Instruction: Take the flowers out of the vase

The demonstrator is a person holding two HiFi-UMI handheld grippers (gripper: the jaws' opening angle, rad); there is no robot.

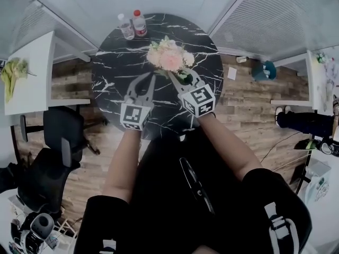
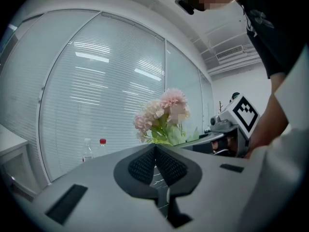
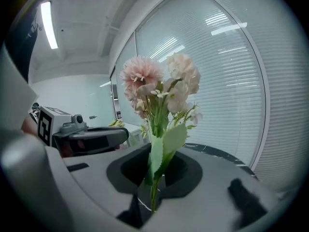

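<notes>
The fingers [image 3: 186,170] of the right gripper [image 3: 155,178] pinch narrowly on the flowers' [image 3: 159,86] stems, blooms upright above the worktop [image 1: 116,67]. They look light, soft and easily crushed, so grip low on the bunched stems, gently. The left gripper [image 2: 155,149] is closed and empty.

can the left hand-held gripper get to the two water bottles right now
Probably yes: bare table lies between the left hand-held gripper and bottles; the flowers sit aside in the right hand-held gripper.

Office with blind-lined glass partitions [image 2: 96,105], black swivel chair [image 1: 50,163], white desk [image 1: 32,83], wood-plank floor [image 1: 249,97].
</notes>
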